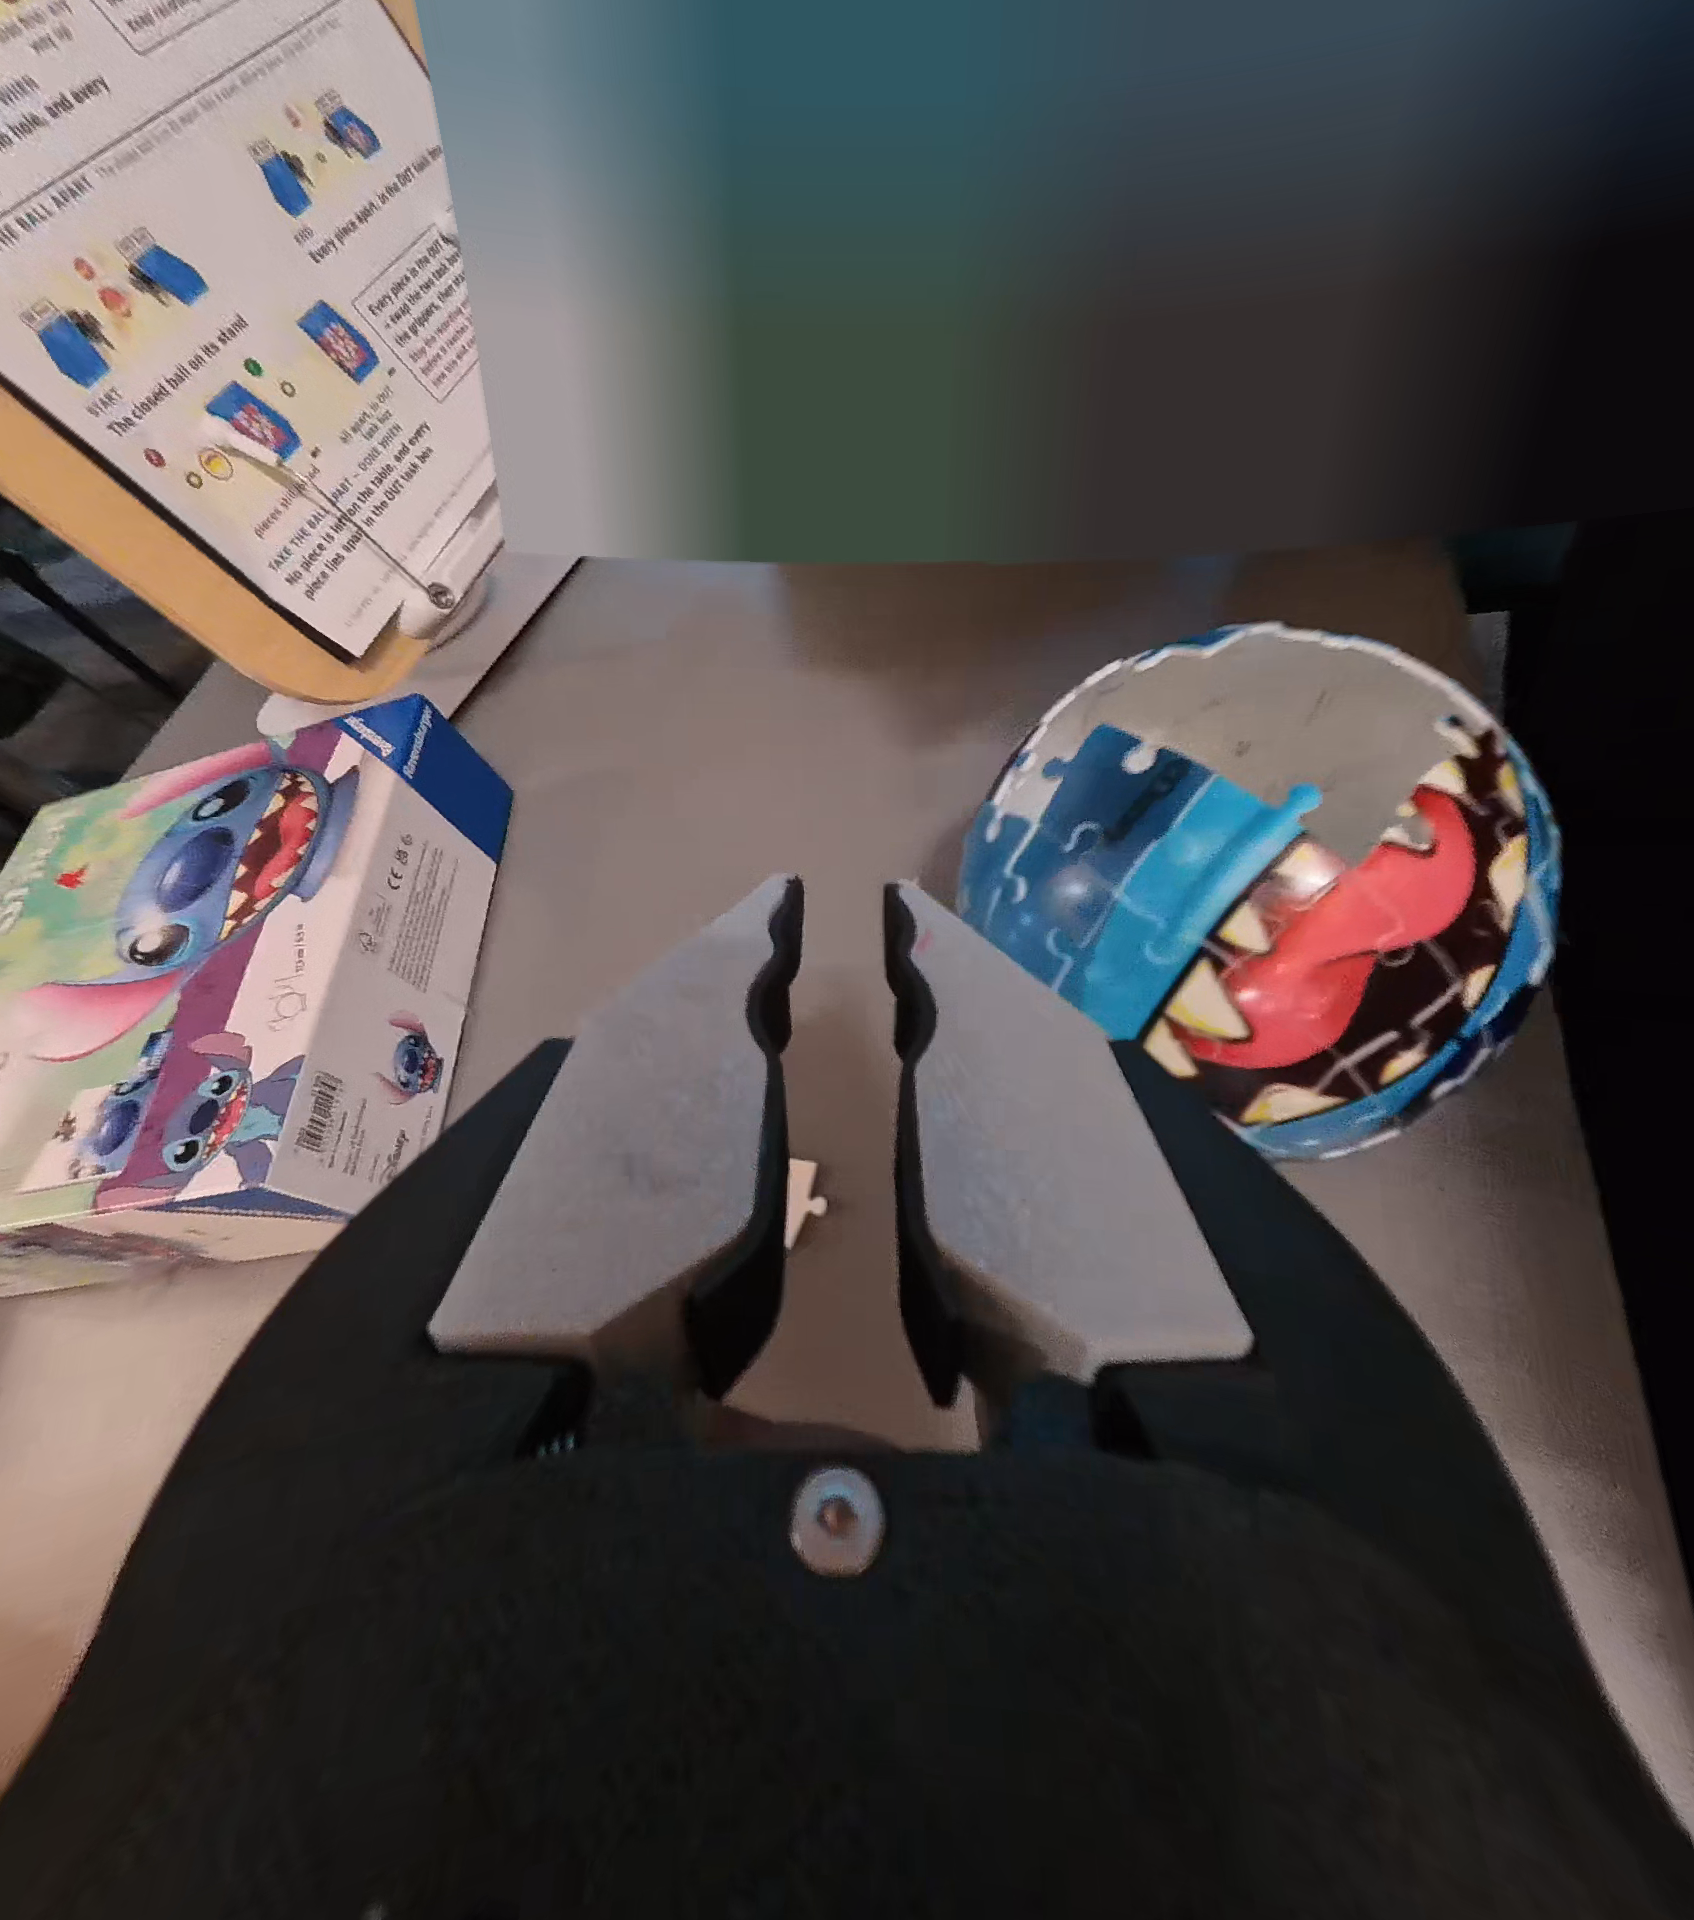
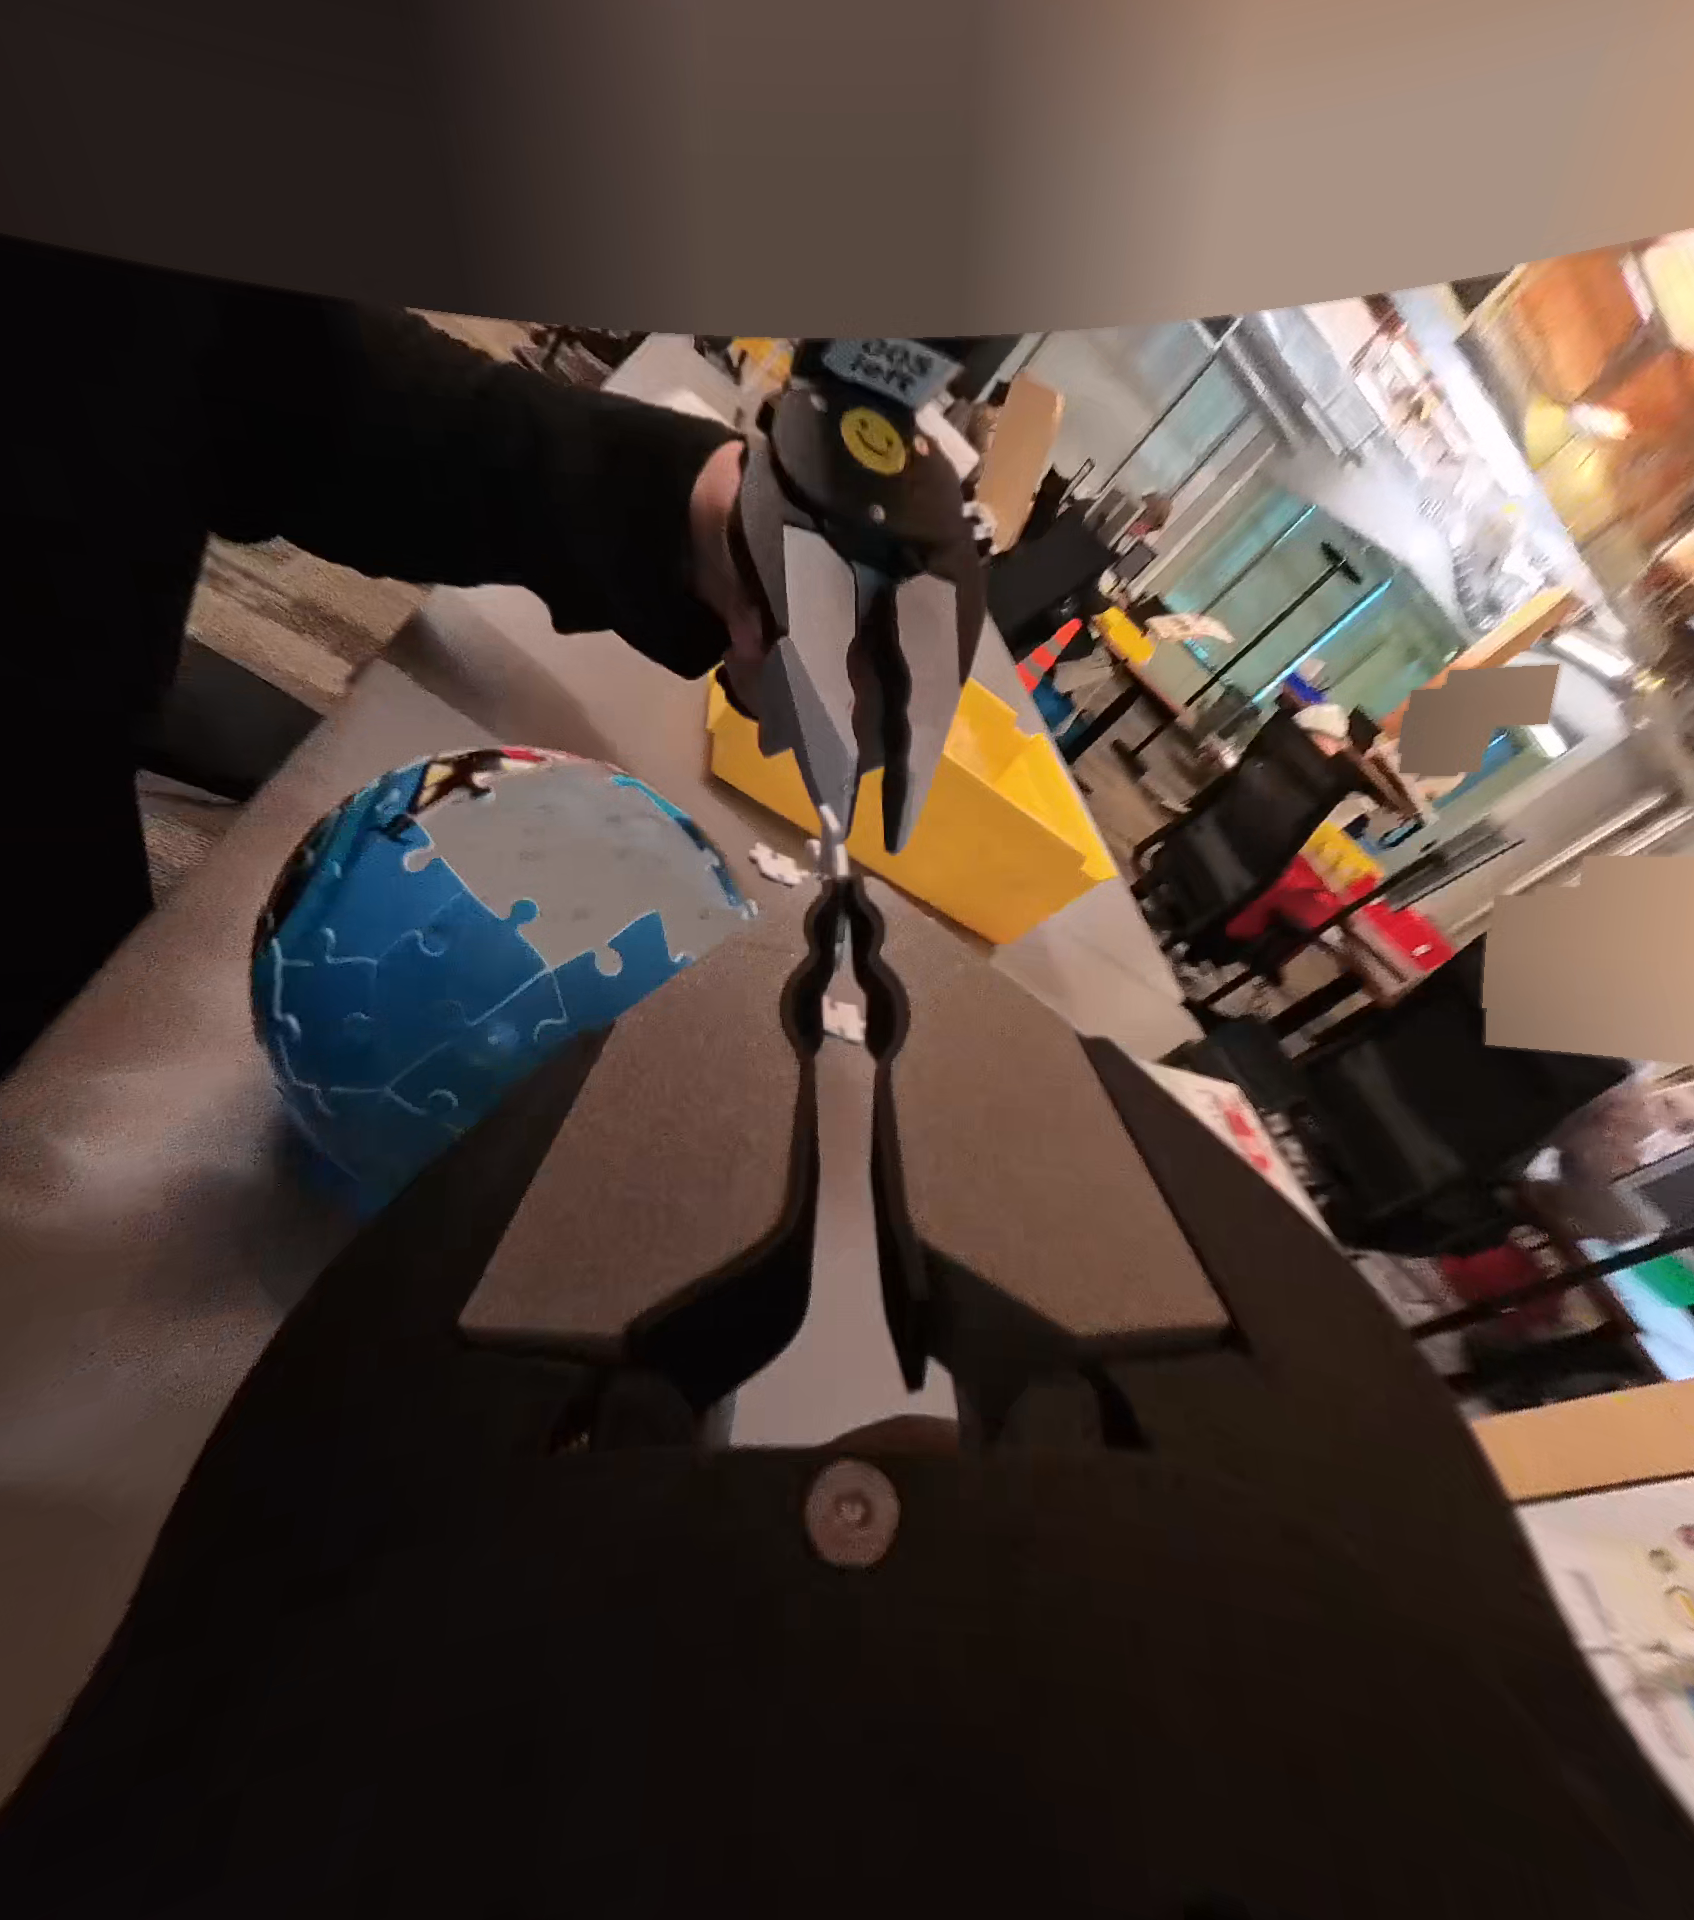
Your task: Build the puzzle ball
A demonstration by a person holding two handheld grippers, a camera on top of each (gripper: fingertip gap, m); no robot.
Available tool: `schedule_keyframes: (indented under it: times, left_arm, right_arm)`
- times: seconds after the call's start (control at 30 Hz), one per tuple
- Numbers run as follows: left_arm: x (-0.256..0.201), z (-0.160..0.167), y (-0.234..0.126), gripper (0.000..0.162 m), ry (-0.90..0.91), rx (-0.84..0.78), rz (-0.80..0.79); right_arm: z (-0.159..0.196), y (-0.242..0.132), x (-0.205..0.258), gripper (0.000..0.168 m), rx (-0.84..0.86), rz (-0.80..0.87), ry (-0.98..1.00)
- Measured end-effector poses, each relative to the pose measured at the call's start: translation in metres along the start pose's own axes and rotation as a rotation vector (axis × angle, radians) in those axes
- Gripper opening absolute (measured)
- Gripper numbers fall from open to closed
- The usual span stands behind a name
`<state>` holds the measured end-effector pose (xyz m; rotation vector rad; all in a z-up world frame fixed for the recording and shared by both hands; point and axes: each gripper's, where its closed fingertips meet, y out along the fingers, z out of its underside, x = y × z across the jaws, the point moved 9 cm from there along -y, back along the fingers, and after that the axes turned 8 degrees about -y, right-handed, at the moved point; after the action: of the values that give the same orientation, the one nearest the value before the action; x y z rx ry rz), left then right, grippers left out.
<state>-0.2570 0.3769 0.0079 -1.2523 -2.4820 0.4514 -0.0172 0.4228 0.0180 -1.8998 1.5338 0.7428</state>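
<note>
Right hand-held gripper [image 2: 838, 914] pinches a thin white puzzle piece [image 2: 830, 847]; left hand-held gripper [image 1: 843, 909] gapes empty.

Puzzle ball [image 1: 1269, 894] on the table [image 1: 697, 727], right of the puzzle box [image 1: 199, 987], instruction sheet [image 1: 199, 260] behind.

Puzzle ball [image 1: 1269, 914]: glossy printed plastic outside, matt grey inside. Puzzle box [image 1: 188, 997] at 9 o'clock: smooth printed cardboard. Table [image 1: 718, 727]: matt grey. Bin [image 2: 988, 821]: glossy yellow plastic.
</note>
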Motion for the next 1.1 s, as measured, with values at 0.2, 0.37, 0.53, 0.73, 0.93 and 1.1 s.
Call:
schedule_keyframes:
  times: [0.2, 0.37, 0.53, 0.73, 0.93, 1.1]
  left_arm:
    - [0.026, 0.02, 0.004, 0.012, -0.072, -0.096, 0.038]
    - [0.03, 0.024, 0.005, 0.009, -0.105, -0.137, 0.043]
    - [0.022, 0.018, 0.01, 0.008, -0.094, -0.148, 0.096]
    - [0.004, -0.001, 0.015, 0.01, -0.008, -0.181, 0.108]
    - [-0.02, -0.016, 0.03, 0.011, 0.19, -0.117, 0.057]
    - [-0.029, -0.022, 0.039, 0.002, 0.333, -0.079, 0.021]
  right_arm:
    - [0.01, 0.015, 0.019, 0.0, 0.106, 0.082, -0.402]
    - [0.019, 0.025, 0.028, 0.0, 0.134, 0.086, -0.538]
    - [0.016, 0.026, 0.023, 0.0, 0.121, 0.105, -0.553]
    - [0.019, 0.027, 0.002, 0.0, 0.129, 0.132, -0.264]
    - [0.009, 0.027, 0.004, 0.0, 0.153, 0.026, -0.194]
    - [0.007, 0.031, 0.008, 0.0, 0.198, 0.027, -0.285]
